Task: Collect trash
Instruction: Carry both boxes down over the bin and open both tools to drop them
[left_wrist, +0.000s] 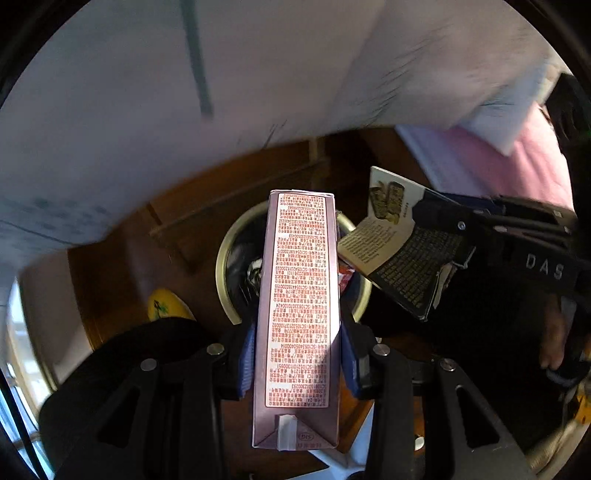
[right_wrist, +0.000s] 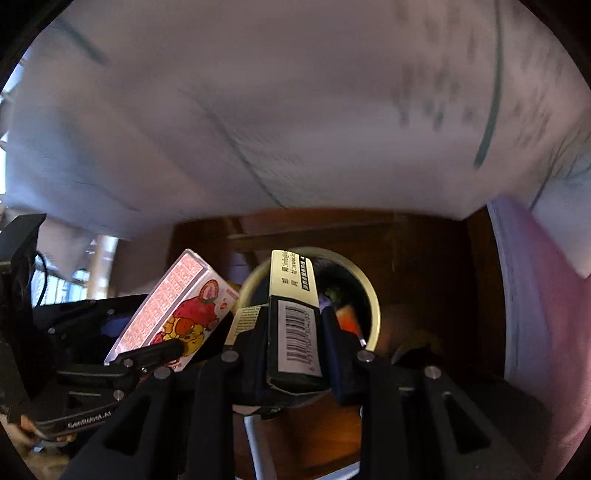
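Dark wooden flooring (left_wrist: 122, 258) and a pale wall framed the scene, with a round bin (left_wrist: 221, 266) set below both tools. At left, the left hand-held gripper (left_wrist: 297, 354) was clamped on a pink drink carton (left_wrist: 299, 295), its blue pads pressed to the narrow sides and the carton pointed down over the bin's rim, apparently lined up for a drop. At right, the right hand-held gripper (right_wrist: 295, 343) was closed on a black-and-cream box (right_wrist: 293, 332) bearing a barcode, likewise aimed at the opening. Wrappers already lay inside the bin. Both items seemed held lengthwise so they would slide in cleanly.
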